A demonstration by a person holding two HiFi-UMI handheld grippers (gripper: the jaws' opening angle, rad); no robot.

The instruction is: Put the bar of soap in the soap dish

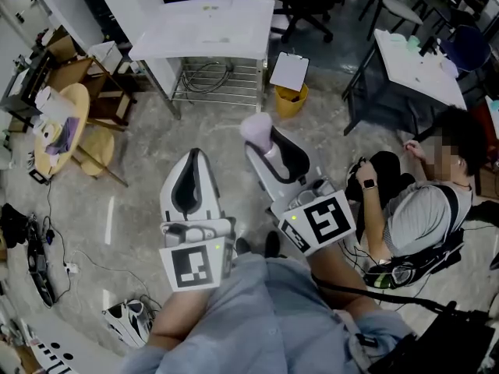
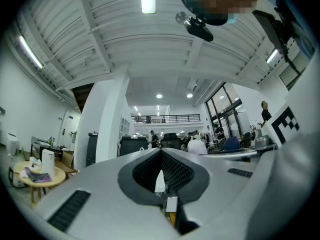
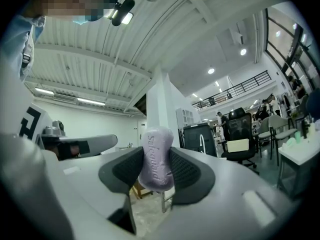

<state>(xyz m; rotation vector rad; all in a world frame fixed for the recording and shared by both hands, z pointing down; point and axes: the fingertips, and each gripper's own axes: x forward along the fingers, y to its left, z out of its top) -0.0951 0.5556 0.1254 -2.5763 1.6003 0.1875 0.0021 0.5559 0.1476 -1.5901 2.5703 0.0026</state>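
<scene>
A pale purple bar of soap stands on end between the pads of my right gripper, which is shut on it. In the right gripper view the soap fills the gap between the dark pads, its embossed face toward the camera, and the right gripper points roughly level into the room. My left gripper is held beside it on the left, shut with nothing in it; in the left gripper view its jaws meet in a thin slit. No soap dish shows in any view.
A white table stands ahead, with a wire rack under it. A yellow bucket with a clipboard sits to its right. A person sits on the floor at right. A round wooden table stands at left, with cables beneath it.
</scene>
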